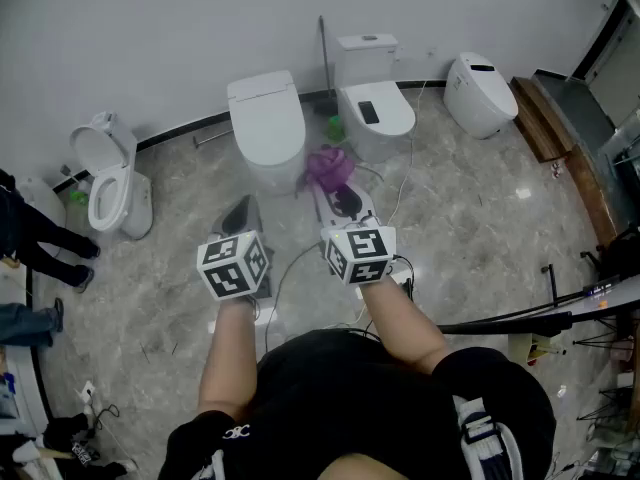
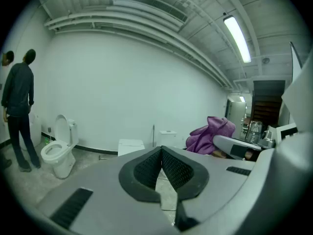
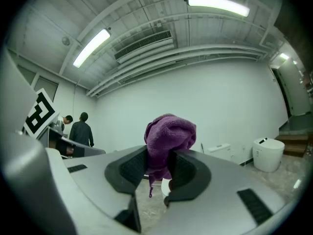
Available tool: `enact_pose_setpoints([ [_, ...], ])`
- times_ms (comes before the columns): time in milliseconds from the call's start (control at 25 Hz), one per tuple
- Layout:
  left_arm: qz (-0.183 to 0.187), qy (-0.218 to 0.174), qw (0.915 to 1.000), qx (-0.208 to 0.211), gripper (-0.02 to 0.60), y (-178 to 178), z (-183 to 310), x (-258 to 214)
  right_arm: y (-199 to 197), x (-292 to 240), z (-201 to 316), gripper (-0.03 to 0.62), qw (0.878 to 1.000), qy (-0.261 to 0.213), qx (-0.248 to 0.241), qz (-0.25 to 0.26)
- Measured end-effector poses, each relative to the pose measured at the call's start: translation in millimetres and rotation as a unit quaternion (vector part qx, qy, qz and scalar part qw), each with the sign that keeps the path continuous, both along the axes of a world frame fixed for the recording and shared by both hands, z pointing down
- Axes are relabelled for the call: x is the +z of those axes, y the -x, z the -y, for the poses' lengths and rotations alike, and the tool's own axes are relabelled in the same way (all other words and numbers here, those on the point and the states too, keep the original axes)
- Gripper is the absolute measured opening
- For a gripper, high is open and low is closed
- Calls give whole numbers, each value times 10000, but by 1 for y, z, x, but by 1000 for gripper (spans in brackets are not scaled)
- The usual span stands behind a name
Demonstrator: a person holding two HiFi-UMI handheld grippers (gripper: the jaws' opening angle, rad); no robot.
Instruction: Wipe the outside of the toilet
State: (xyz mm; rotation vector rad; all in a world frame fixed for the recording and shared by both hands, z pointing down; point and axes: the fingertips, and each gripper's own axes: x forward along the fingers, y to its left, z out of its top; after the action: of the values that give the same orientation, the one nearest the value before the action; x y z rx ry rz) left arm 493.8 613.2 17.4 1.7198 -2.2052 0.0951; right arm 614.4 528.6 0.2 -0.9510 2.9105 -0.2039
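Several white toilets line the far wall. A closed-lid toilet [image 1: 267, 128] stands straight ahead of me, also low in the left gripper view as the same toilet [image 2: 130, 146]. My right gripper [image 1: 344, 194] is shut on a purple cloth [image 1: 330, 166], which bunches up above the jaws; the right gripper view shows the cloth [image 3: 167, 138] clamped in the right gripper [image 3: 159, 169]. My left gripper [image 1: 240, 210] is held beside it, short of the toilet. Its jaws meet with nothing between them, as the left gripper [image 2: 161, 152] shows.
An open-lid toilet [image 1: 110, 183] is at the left, a tank toilet [image 1: 372, 103] and a rounded smart toilet [image 1: 480, 93] at the right. A brush [image 1: 326, 63] leans between toilets. Cables [image 1: 405, 183] cross the marble floor. Persons [image 2: 18, 109] stand at far left; wooden steps [image 1: 545, 118] at right.
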Motion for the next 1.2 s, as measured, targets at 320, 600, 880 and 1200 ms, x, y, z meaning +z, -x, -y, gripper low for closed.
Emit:
enact_pose_setpoints([
  [320,256,122,9995,-120,11,-11,14,2,-11,2,19,117,9998,-67,-52,-161],
  [600,212,76,9993,-285,11,-24,28,3,-22,-1,31,117,9992,-231,-283,-173],
  [880,173,107,9987,-473,11,-43,34,8,-35,3,42,117,9984,-188,-506,-162],
  [1200,71,219,9962,-844,11,-15,34,19,-1,11,52,117,9960,-178,-838,-259],
])
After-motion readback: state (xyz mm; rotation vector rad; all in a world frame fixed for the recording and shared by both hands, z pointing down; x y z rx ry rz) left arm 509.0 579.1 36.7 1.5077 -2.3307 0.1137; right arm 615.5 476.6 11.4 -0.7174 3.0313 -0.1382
